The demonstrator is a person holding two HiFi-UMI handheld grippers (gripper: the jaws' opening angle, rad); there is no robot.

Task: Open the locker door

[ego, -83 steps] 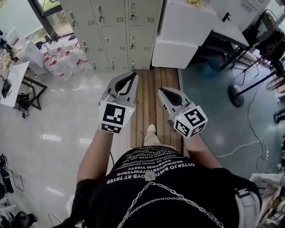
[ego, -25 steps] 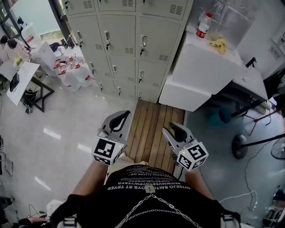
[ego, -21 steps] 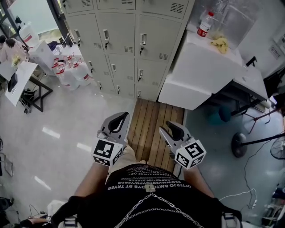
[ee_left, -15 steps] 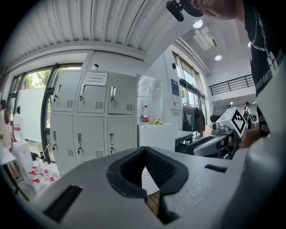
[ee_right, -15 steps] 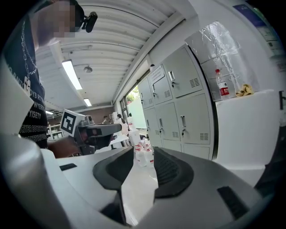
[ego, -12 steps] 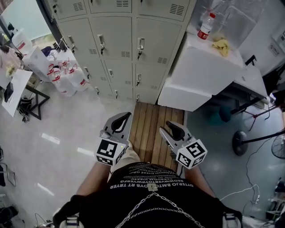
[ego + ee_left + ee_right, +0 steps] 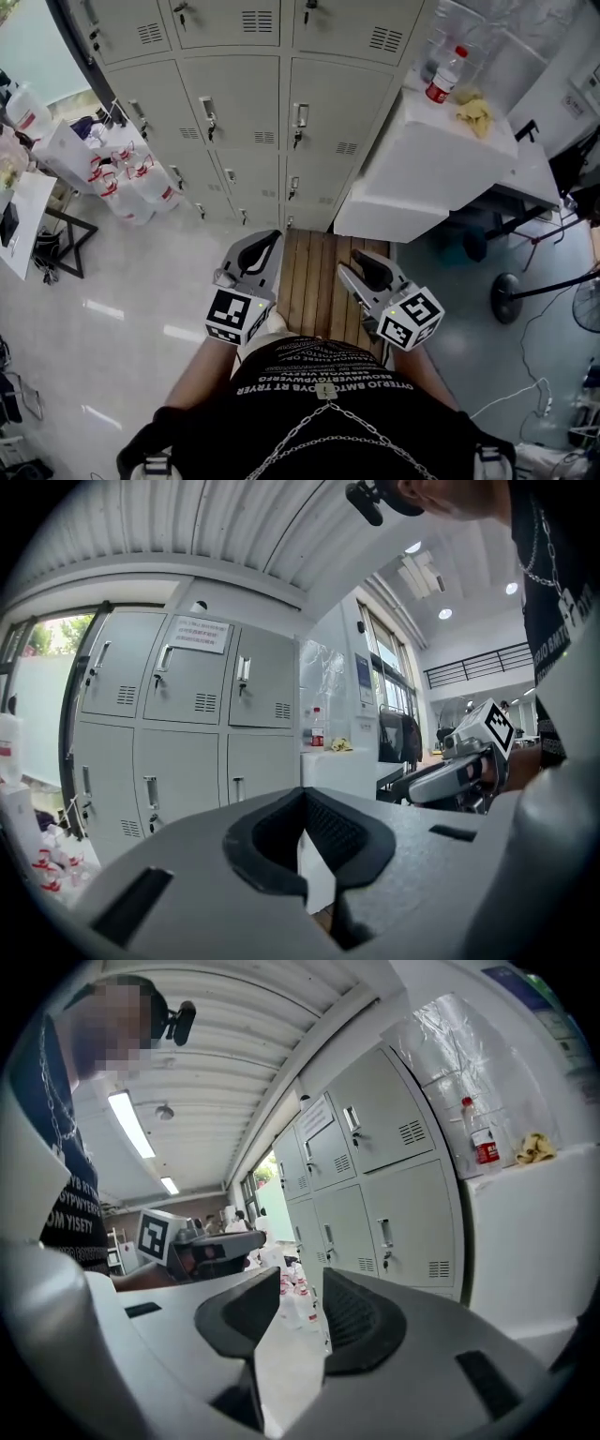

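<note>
A bank of grey lockers (image 7: 244, 103) fills the top of the head view. Every door I can see is closed, each with a small handle and key, such as one (image 7: 300, 117) in the middle column. The lockers also show in the left gripper view (image 7: 187, 714) and the right gripper view (image 7: 394, 1176). Both grippers are held side by side at waist height, well short of the doors. My left gripper (image 7: 274, 236) (image 7: 302, 794) has its tips together and holds nothing. A clear gap separates the jaws of my right gripper (image 7: 354, 262) (image 7: 302, 1279), with nothing in it.
A white cabinet (image 7: 441, 159) stands right of the lockers, carrying a red-capped bottle (image 7: 446, 75) and a yellow object (image 7: 476, 111). Water jugs (image 7: 131, 183) crowd the floor at the lockers' left end. Wooden boards (image 7: 314, 272) lie underfoot. A round stand base (image 7: 511, 286) and cables are at right.
The person has walked toward the lockers, which now look nearer and larger. Both grippers keep their place in front of the body.
</note>
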